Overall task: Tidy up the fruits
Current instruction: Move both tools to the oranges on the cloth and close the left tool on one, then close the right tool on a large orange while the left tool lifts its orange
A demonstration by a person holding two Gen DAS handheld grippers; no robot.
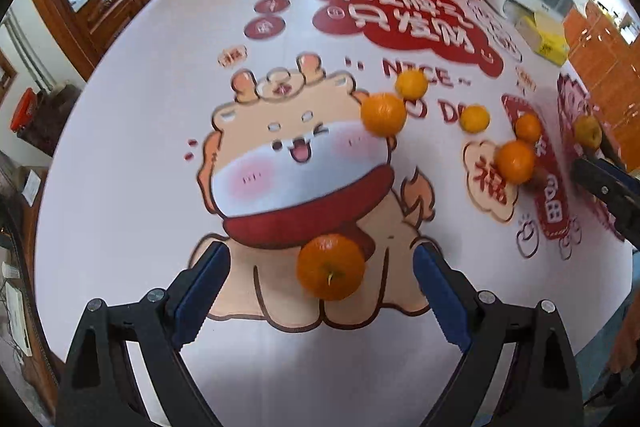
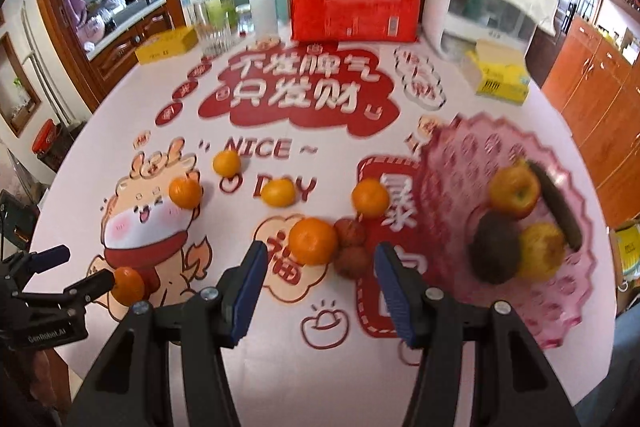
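Wide-open left claw (image 1: 322,301) hangs over an orange (image 1: 330,266), gripping nothing.

A scalloped pink plastic fruit plate (image 2: 460,163) lies at the right of the round printed tablecloth (image 2: 360,367). In the plate lie a red-yellow apple (image 2: 514,191), a dark green cucumber (image 2: 556,207) to its right, a dark round avocado (image 2: 494,247) and a yellow apple (image 2: 540,251) nearer the camera. Left of the plate, six round orange tangerines (image 2: 313,241) lie scattered, with two small reddish-brown fruits (image 2: 351,247) touching the nearest. Behind the plate stands a red cardboard drinks carton (image 2: 354,11).
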